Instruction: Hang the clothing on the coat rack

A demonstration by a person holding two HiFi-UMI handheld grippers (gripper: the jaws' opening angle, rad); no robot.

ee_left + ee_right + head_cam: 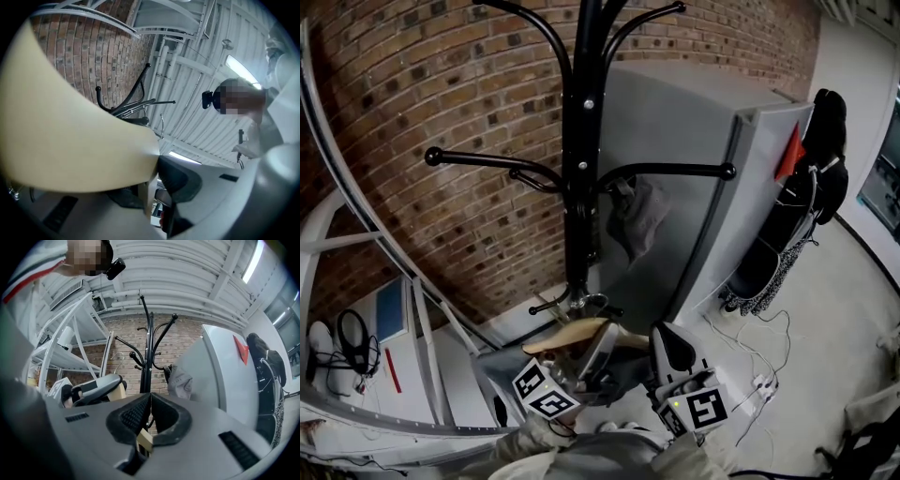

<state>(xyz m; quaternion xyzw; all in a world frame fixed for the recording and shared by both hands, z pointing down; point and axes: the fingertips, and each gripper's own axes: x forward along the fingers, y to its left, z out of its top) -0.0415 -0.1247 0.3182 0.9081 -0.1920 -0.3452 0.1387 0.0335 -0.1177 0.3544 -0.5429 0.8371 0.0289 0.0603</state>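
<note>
Nearly at the rack: the hanger [581,330] is held low before the rack [581,141].
The left gripper [154,161] is clamped on the hanger's left arm, and the right gripper [150,397] seems pinched on its right tip. Both sit low by the person's body, tilted upward. The hanger lies crosswise between them with the clothing [508,364] draped beneath and its hook [162,125] toward the pole. The long prongs stand higher, so a lift likely comes next.

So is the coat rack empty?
Not empty. A grey garment hangs from one arm of the black coat rack, beside the pole; the upper arms look bare.
</note>
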